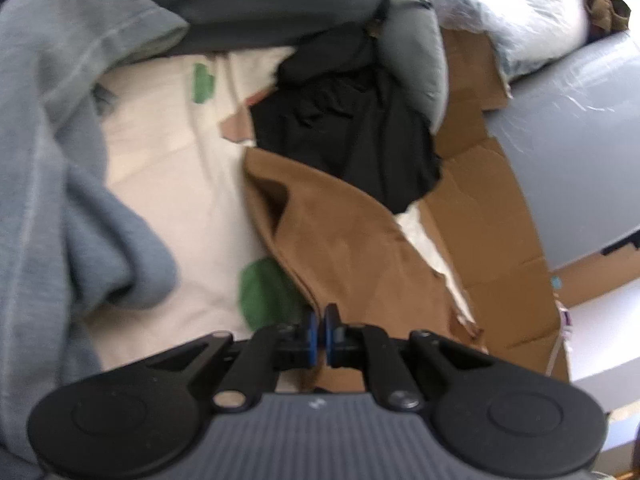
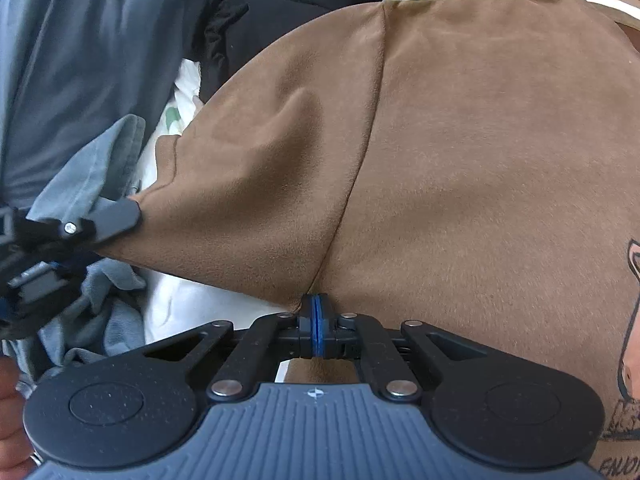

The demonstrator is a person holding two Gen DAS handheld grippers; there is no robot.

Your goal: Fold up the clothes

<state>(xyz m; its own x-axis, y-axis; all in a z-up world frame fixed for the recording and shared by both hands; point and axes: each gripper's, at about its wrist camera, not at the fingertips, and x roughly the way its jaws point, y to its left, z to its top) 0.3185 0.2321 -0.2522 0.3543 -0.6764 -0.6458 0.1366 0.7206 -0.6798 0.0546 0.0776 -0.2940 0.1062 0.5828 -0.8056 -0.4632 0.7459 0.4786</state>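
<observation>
My right gripper (image 2: 316,320) is clamped on the near hem of the brown shirt (image 2: 460,152), right at the side seam, so the fold line runs true. My left gripper (image 1: 320,330) pinches the sleeve edge, jaws closed on the cloth. The shirt lies spread on the white sheet (image 1: 160,160), clear of the grey clothes (image 1: 48,160) and black garment (image 1: 344,136), so it can fold flat.

The T-shirt (image 2: 460,152) lies spread on the bed sheet (image 1: 168,152); a dark garment (image 1: 344,132) lies behind it; a sweatshirt (image 1: 48,184) is bunched left; flattened cardboard (image 1: 500,248) lies right.
</observation>
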